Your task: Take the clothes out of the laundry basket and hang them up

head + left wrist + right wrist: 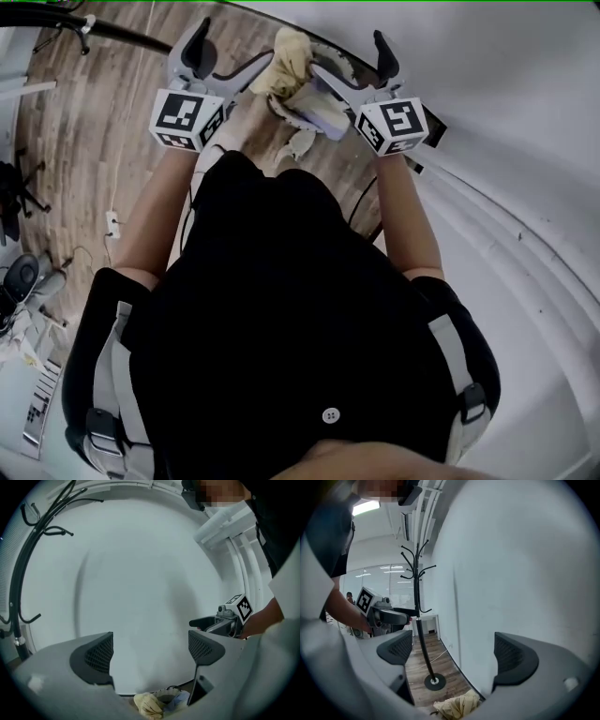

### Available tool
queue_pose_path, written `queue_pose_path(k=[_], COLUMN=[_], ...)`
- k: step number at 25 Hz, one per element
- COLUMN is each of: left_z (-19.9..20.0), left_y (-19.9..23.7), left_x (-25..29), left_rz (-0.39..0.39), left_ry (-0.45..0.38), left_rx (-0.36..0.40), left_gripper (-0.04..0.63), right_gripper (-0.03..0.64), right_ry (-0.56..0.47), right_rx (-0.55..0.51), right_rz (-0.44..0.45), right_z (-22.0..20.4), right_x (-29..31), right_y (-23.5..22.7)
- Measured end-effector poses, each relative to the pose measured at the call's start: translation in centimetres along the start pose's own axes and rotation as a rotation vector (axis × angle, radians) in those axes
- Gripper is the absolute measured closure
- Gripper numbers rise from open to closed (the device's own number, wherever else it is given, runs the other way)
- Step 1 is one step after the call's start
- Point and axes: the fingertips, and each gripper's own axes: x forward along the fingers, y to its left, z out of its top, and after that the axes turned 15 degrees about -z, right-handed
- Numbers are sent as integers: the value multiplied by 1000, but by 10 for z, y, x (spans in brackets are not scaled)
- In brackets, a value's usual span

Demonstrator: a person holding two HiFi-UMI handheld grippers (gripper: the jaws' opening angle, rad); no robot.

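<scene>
Pointing forward, left gripper (pixel 230 56) and right gripper (pixel 354 64) gape above the clothes (pixel 289 58).

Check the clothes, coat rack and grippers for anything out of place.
Nothing stands out: the coat rack stands upright, the clothes lie bunched below the grippers, and the left gripper and right gripper are open and empty.

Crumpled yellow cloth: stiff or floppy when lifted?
Likely floppy: the crumpled yellow cloth lies bunched in soft folds. Probably light, since it looks like thin fabric. It may drag the pale blue cloth beside it.
</scene>
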Motion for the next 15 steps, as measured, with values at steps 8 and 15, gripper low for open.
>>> queue_pose_path(k=[8,15], left_z=[-128,-276], left_y=[54,88], left_x=[42,71], left_rz=[87,80], left_ry=[132,266], left_rx=[-164,-332], left_gripper=[97,100], right_gripper=[113,145], right_ry=[195,364], right_rx=[-50,-117], right_rz=[118,160], right_z=[-123,-240], right_x=[83,155], right_y=[-15,-18])
